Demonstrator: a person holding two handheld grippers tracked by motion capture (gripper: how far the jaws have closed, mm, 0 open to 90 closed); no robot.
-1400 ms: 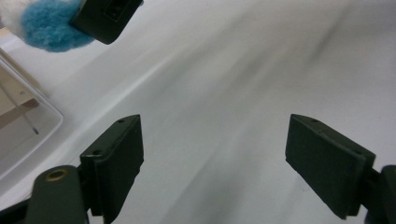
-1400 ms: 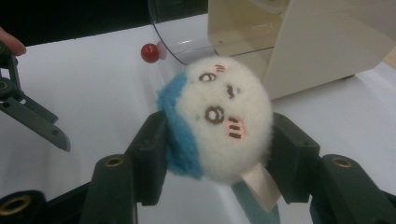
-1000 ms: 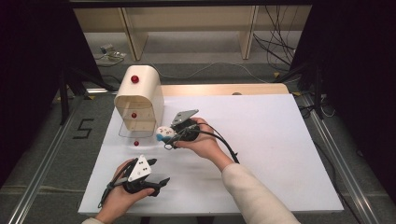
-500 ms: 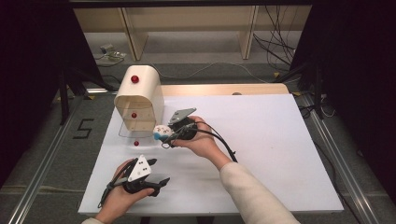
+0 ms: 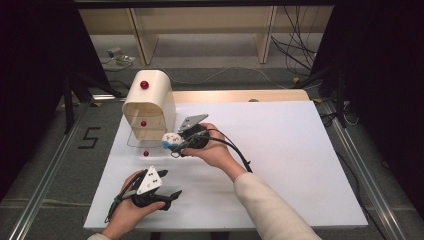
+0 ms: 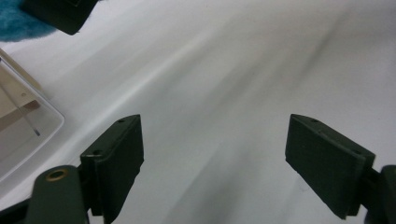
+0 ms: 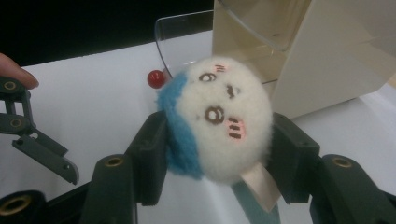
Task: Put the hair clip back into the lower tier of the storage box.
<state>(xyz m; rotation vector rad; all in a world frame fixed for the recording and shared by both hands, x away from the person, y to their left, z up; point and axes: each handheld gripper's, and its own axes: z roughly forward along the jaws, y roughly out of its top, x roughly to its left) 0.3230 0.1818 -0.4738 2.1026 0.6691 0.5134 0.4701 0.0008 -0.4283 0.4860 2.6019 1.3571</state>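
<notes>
The right gripper [image 7: 219, 154] clamps a white-and-blue plush toy [image 7: 219, 116] just in front of the wooden box [image 5: 149, 105] (its clear flap lies open), likely to put it inside. The left gripper [image 6: 215, 154] waits wide and empty on the bench [image 5: 300, 140], nearer the person.

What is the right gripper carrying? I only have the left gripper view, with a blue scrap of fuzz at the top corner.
Observer: A round plush toy, white with a blue back and a stitched face.
Operator: Is it gripped firmly?
Observer: Yes, the right gripper has its jaws pressed into both sides of it.
Operator: Where is it heading?
Observer: I can't say, but it's right in front of the cream wooden box, whose clear flap hangs open.
</notes>
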